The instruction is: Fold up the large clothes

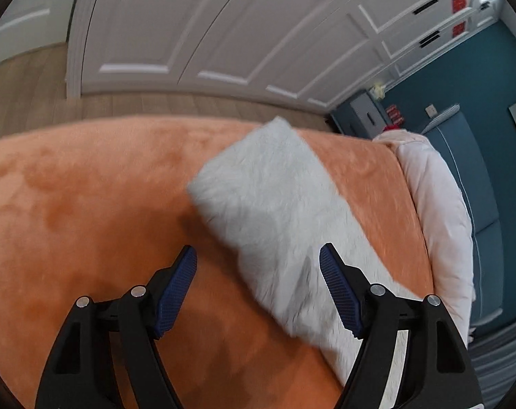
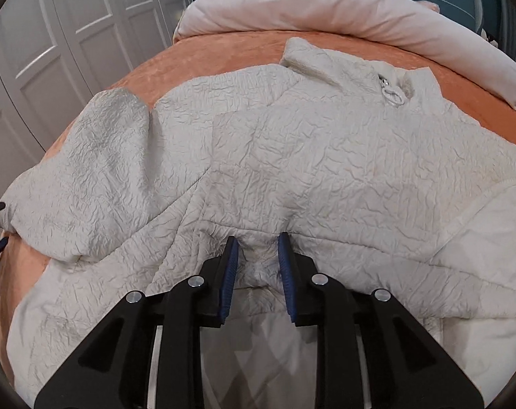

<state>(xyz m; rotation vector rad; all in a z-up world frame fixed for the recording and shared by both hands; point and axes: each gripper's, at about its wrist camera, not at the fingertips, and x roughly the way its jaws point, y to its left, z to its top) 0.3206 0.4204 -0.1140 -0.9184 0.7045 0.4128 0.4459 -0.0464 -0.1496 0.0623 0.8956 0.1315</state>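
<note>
The right gripper [image 2: 258, 243] stood narrowly parted over a pinch of the white jacket's [image 2: 292, 156] hem fold; whether its pads pressed was unclear. The left gripper [image 1: 258, 255] gaped wide and empty above a blurred sleeve [image 1: 275, 197] at twelve o'clock. The jacket lay spread on the orange bedspread [image 2: 224, 51], looking soft, puffy and light; hem and sleeve cuffs seemed best holds. Its near edge was hidden.

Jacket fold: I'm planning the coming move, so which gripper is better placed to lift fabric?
Probably right: the right gripper straddles a jacket fold; the left gripper gapes beside the sleeve.
</note>
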